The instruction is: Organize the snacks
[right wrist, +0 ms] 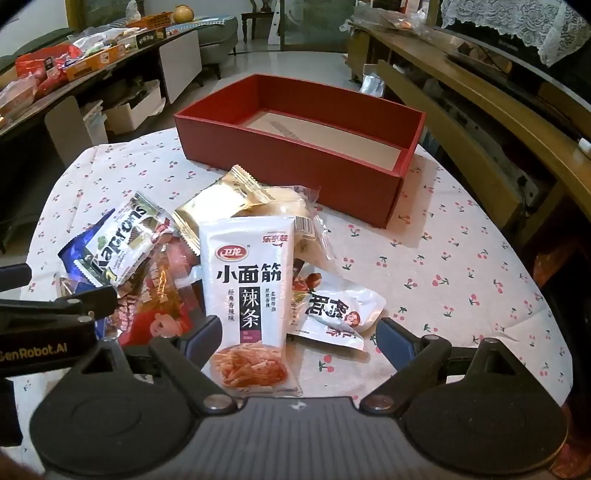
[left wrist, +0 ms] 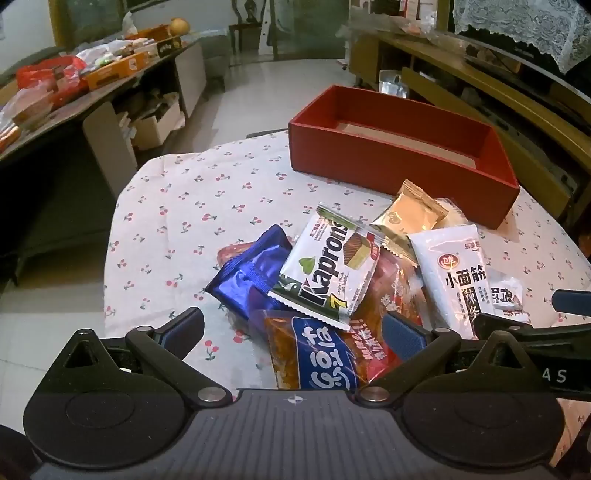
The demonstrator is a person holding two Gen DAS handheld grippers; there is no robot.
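**A:** Left gripper [left wrist: 293,328] spread wide, nothing clamped, hovering over the near edge of the snack pile [left wrist: 354,273]. Right gripper [right wrist: 297,334] same deal, released, the white spicy-strip packet [right wrist: 249,291] lying between its fingers but not pinched.

**B:** And underneath?

**A:** Round counter [left wrist: 166,221] under a white cloth printed with little cherries, a bit creased. Snacks heaped loosely in the middle: blue foil bag [left wrist: 247,277], Kaprons wafer pack [left wrist: 328,269] on top, gold sachet [left wrist: 410,214], red-orange packets below, small white chestnut pouch [right wrist: 340,310] off to the right side.

**B:** Anything blocking?

**A:** Not really. Red box [right wrist: 295,162] open-topped, sitting past the pile at the far side of the counter, just beyond the gold sachet, bare inside as far as visible. Tip of the other gripper poking into each view's edge.

**B:** Room?

**A:** Pale tiled floor, long cluttered side table [left wrist: 74,92] at left with boxes and bags, wooden cabinet [right wrist: 480,110] at right, lace cloth [right wrist: 517,26] draped above it.
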